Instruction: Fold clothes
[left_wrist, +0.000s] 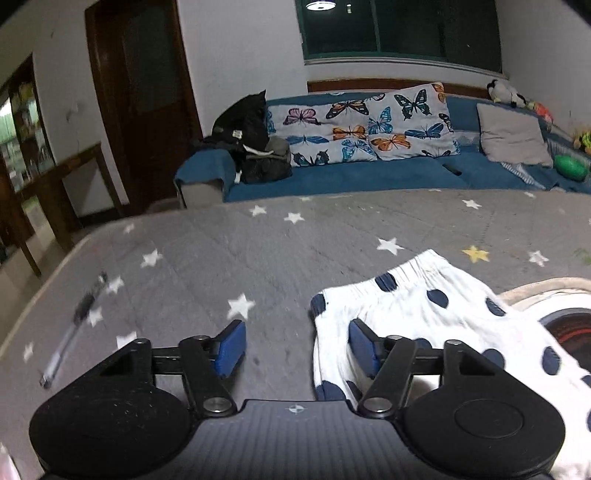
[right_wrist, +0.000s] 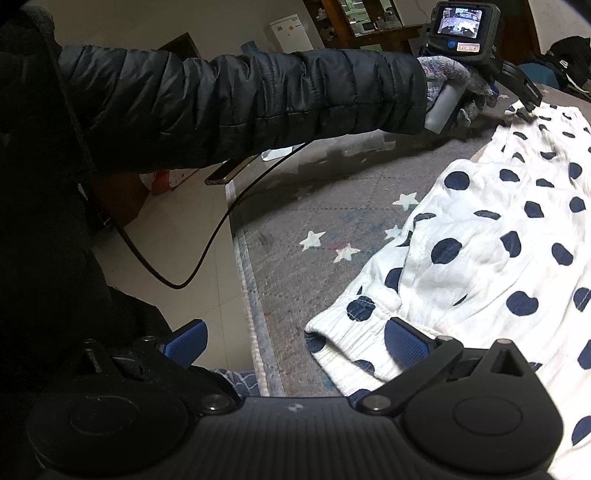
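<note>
Left wrist view shows the polka-dot trousers (left_wrist: 436, 317) lying flat on the grey star-print cover (left_wrist: 229, 258), with their gathered waistband toward the blue sofa (left_wrist: 351, 173). The left gripper (left_wrist: 297, 345) hovers at the waistband's corner with its jaws partly apart; one blue pad sits over the cloth, the other over bare cover, and nothing is pinched.

From the right wrist view, the right gripper (right_wrist: 295, 341) stands wide open at the opposite end of the trousers (right_wrist: 498, 240), beside a ribbed cuff (right_wrist: 343, 332) near the cover's edge; it holds nothing. A gloved hand (right_wrist: 461, 92) in a dark padded sleeve (right_wrist: 258, 99) carries the left tool at the far end of the trousers.

This garment looks light, soft and limp, likely to sag and crease when lifted, so the firmer spots seem best for holding: the elastic waistband corner and the ribbed cuff, where the layers are thicker.

Beyond the trousers sit butterfly cushions (left_wrist: 369, 122) on the sofa, a dark window (left_wrist: 402, 29) above and a brown door (left_wrist: 147, 92) to its side. A pen (left_wrist: 70, 336) lies on the cover away from the trousers.
</note>
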